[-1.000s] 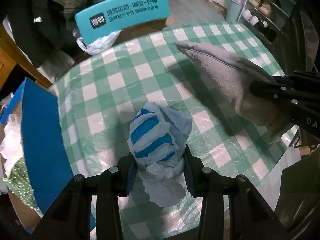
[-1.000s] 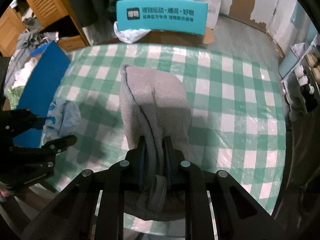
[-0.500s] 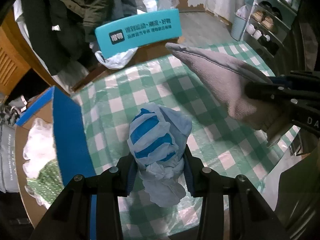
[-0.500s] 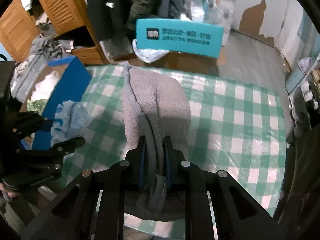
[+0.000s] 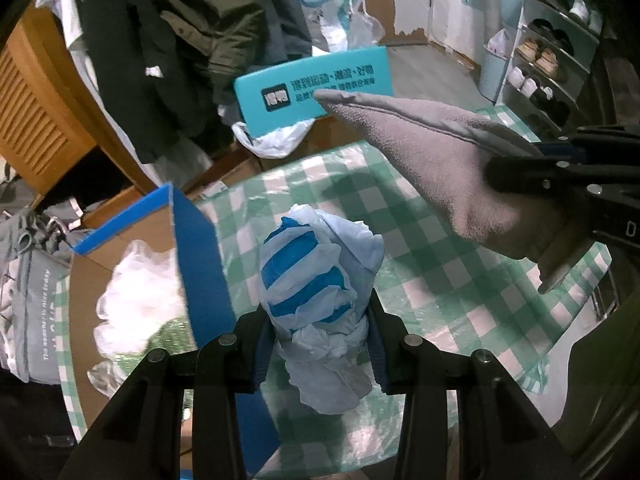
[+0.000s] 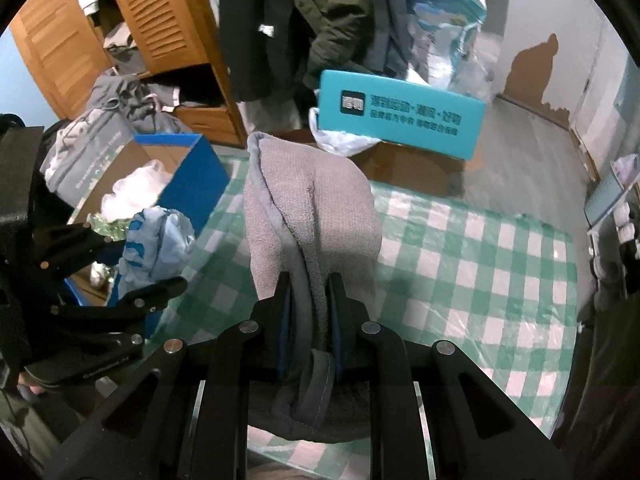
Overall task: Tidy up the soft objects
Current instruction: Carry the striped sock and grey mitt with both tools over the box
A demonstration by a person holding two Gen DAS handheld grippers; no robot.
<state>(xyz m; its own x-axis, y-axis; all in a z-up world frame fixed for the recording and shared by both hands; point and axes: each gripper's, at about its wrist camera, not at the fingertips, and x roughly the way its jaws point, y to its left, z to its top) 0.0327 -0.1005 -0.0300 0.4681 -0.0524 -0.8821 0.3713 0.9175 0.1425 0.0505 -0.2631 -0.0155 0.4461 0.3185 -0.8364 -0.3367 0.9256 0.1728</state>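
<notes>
A crumpled blue-and-white striped bundle [image 5: 316, 276] is pinched in my left gripper [image 5: 318, 332], held in the air above the green checked table [image 5: 448, 312]. The same bundle [image 6: 156, 236] and left gripper [image 6: 132, 280] show at the left of the right wrist view. My right gripper [image 6: 310, 316] is shut on a folded grey towel [image 6: 308, 196], which sticks out stiffly above the table [image 6: 500, 264]. In the left wrist view that towel [image 5: 432, 160] and right gripper [image 5: 520, 172] come in from the right.
A blue-walled cardboard box [image 5: 196, 248] with white stuffing and something green inside stands at the table's left edge [image 6: 192, 176]. Beyond the table are a teal chair back [image 6: 400, 114], hanging dark coats [image 5: 192, 40], a wooden wardrobe [image 6: 160, 20] and a shoe rack [image 5: 548, 52].
Both grippers have risen and tilted up with their loads, which are now off the table. The blue box's inside, the coats and the wardrobe have come into view.
</notes>
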